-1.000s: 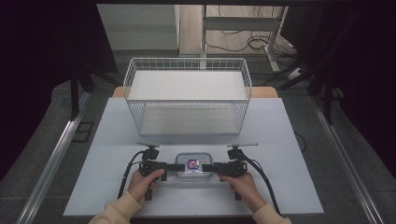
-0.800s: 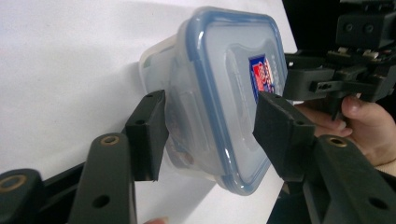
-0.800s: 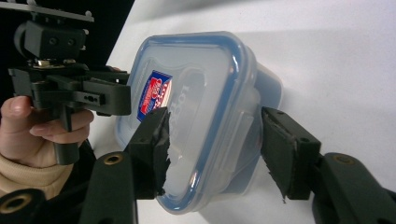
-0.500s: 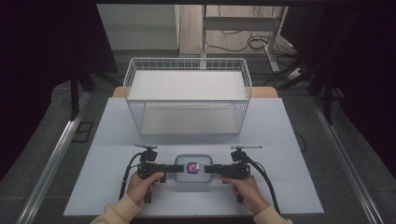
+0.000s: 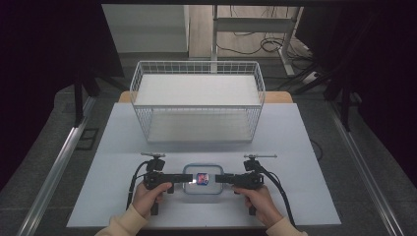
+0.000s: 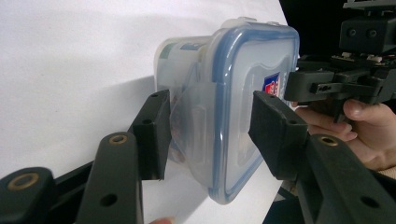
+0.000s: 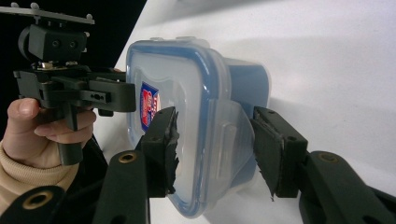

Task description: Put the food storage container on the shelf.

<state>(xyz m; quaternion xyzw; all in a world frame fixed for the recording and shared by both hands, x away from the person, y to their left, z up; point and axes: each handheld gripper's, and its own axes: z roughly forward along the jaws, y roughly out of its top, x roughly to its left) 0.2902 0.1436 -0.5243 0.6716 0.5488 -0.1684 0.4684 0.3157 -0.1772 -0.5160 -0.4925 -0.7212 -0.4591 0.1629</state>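
High view: a clear plastic food container [image 5: 200, 183] with a blue-rimmed snap lid sits on the white table [image 5: 305, 147] near the person's edge, between the two grippers. A white wire basket [image 5: 196, 101] stands well behind it, toward the far side of the table. The left gripper [image 5: 184, 178] reaches in from the container's left side and the right gripper [image 5: 218, 178] from its right, each held by a hand in a cream sleeve.

Left gripper view shows the jaws spread apart on either side of the container's side latch flap [image 6: 198, 123], one jaw over the lid and the other beside the body, not clamped. Right gripper view shows the same on the opposite latch flap [image 7: 229, 135]: jaws parted, straddling it, with worn pads [image 7: 170, 149]. A red and blue label [image 7: 148, 105] marks the lid.
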